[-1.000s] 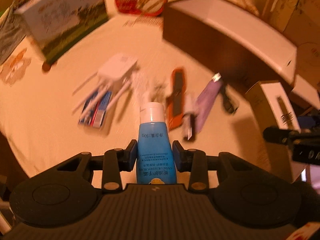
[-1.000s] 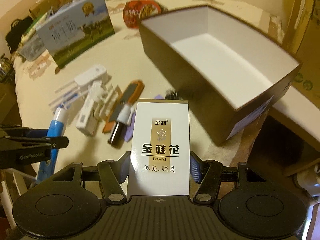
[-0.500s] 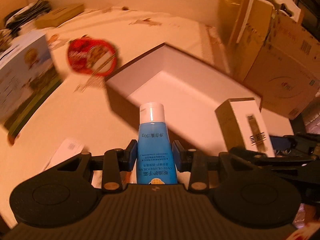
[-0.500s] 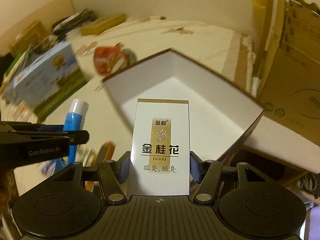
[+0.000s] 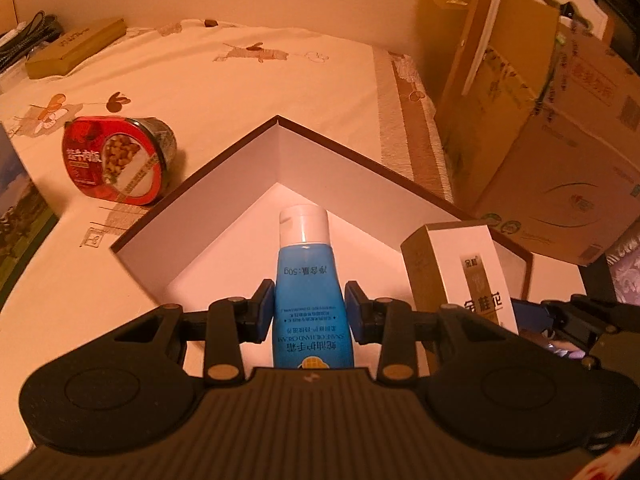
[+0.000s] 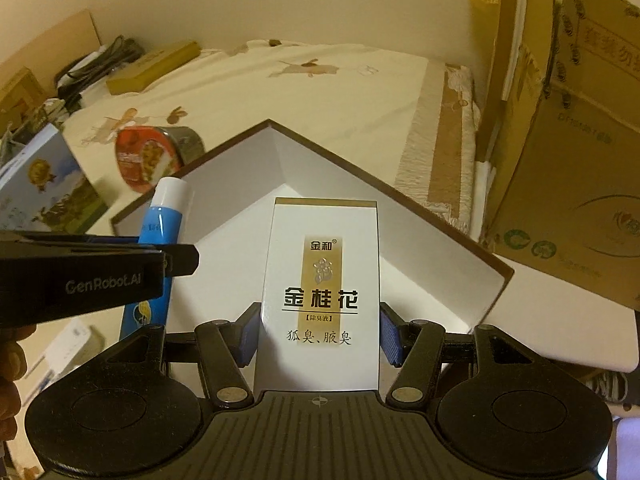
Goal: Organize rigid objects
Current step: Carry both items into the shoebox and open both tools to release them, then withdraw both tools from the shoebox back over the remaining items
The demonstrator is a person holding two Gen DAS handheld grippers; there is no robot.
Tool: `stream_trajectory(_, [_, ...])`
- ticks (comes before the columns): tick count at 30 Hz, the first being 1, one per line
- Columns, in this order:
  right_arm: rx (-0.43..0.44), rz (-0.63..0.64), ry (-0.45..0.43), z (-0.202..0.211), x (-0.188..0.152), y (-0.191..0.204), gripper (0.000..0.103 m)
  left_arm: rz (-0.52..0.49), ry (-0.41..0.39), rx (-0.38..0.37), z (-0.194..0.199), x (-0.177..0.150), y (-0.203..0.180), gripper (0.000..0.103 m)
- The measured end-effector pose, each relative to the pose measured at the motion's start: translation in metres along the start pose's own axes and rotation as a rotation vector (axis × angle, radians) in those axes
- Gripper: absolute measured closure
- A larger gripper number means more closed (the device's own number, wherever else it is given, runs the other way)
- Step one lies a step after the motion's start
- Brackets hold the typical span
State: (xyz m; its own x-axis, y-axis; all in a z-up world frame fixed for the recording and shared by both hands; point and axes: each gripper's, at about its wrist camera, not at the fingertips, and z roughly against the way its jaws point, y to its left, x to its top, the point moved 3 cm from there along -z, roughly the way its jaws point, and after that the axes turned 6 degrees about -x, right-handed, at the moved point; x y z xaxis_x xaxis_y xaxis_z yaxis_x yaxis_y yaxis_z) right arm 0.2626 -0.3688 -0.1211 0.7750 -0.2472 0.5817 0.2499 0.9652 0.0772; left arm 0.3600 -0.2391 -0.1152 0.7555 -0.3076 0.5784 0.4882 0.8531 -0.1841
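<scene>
My left gripper (image 5: pixel 310 306) is shut on a blue hand-cream tube (image 5: pixel 310 276) with a white cap, held cap-forward above the open brown box (image 5: pixel 224 176) with a white inside. My right gripper (image 6: pixel 318 330) is shut on a white and gold carton (image 6: pixel 320 276), also held over the same box (image 6: pixel 340 168). In the left wrist view the carton (image 5: pixel 460 272) shows at the right; in the right wrist view the tube (image 6: pixel 160 232) and the left gripper's black body show at the left. The box floor that shows is bare.
A red-lidded food tub (image 5: pixel 116 160) lies left of the box on the cream tablecloth. A flat brown case (image 5: pixel 74 48) sits at the far left. Large cardboard cartons (image 5: pixel 560 140) stand right of the table. A blue milk carton (image 6: pixel 40 184) is at the left.
Both grippers swung away from the pile of small items toward the open box and now hover over it, each still holding its item.
</scene>
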Motion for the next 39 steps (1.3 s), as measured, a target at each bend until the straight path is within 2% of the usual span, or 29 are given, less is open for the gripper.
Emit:
stream_trajectory(7, [-0.015,0.002,0.036,-0.033,0.005,-0.012,0.047,-0.005,0.045,0.01,-0.039,0.003,-0.002,0.07])
stream_trajectory(14, [-0.017,0.008,0.066,-0.056,0.001,-0.018,0.047,0.016,0.103,0.011,-0.066,-0.009,0.001,0.07])
stream_trajectory(19, [-0.029,0.013,0.073,-0.068,-0.001,-0.017,0.046,0.014,0.099,0.029,-0.069,-0.014,0.005,0.058])
stream_trajectory(23, [-0.027,0.007,0.081,-0.068,-0.007,-0.019,0.043,0.012,0.113,0.035,-0.067,-0.017,0.007,0.058])
stream_trajectory(29, [-0.031,-0.004,0.064,-0.055,-0.013,-0.023,0.042,0.012,0.094,0.029,-0.05,-0.019,0.007,0.058])
stream_trajectory(39, [-0.016,-0.027,0.005,-0.013,-0.008,-0.022,0.042,0.009,0.052,0.04,-0.005,-0.022,0.006,0.058])
